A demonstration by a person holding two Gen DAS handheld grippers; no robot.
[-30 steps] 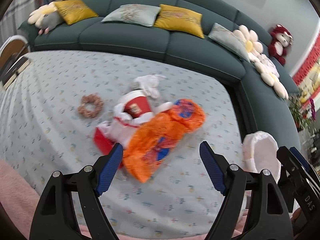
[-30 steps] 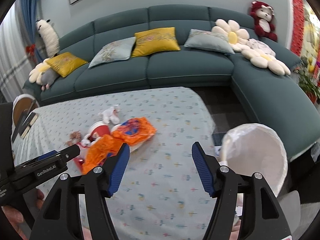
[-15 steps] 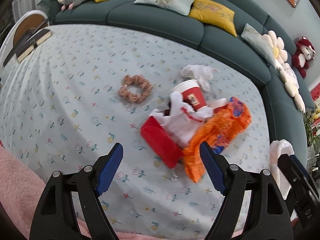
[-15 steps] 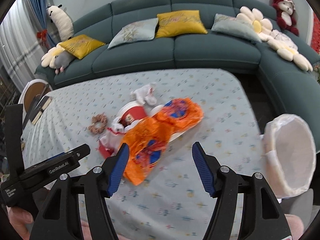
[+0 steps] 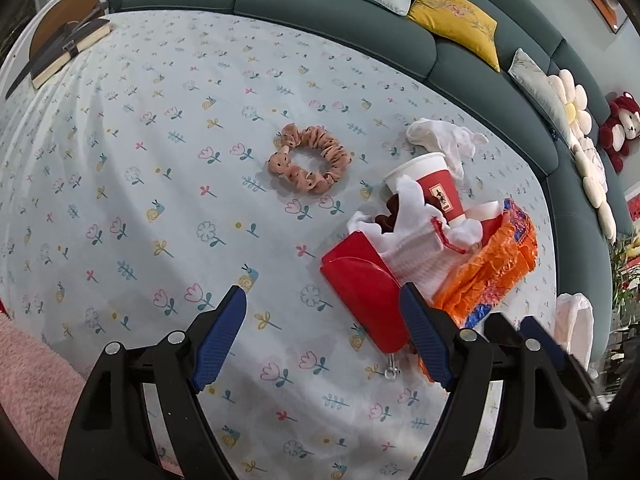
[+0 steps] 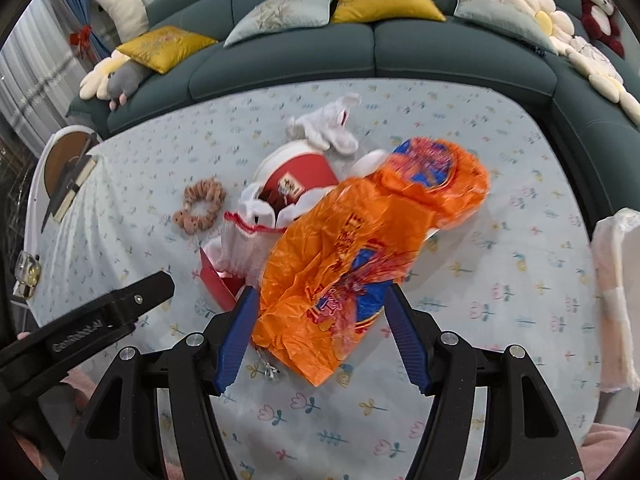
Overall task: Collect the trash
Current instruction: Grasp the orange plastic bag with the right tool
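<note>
Both claws spread wide, nothing between the fingers.

Left claw (image 5: 322, 334) hovers low over the desk (image 5: 160, 184), which is covered in a pale blue floral cloth. Its right finger sits just in front of a red carton (image 5: 362, 292) lying on its side; whether it touches, I cannot tell. Bare cloth lies between the fingers.

Right claw (image 6: 320, 334) hangs over the near end of a crumpled orange plastic bag (image 6: 360, 240); the bag's lower edge falls between the two blue fingers, contact unclear.

Trash is heaped in one pile on the desk, on the side nearer the sofa corner: orange bag draped over the top, white tissue or netting (image 5: 416, 240) stuffed into the red carton, a red-and-white paper cup (image 5: 434, 184) tipped over behind it, and a crumpled white tissue (image 5: 444, 138) just beyond the cup.

A pinkish fabric scrunchie (image 5: 310, 158) lies flat on the cloth, apart from the pile on the left.

A white liner bag (image 6: 614, 292) hangs at the right edge of the right wrist view, off the desk's end.

Teal sofa (image 6: 440, 52) with yellow and grey cushions wraps the far side. A book (image 5: 68, 54) rests at the desk's far left corner.
</note>
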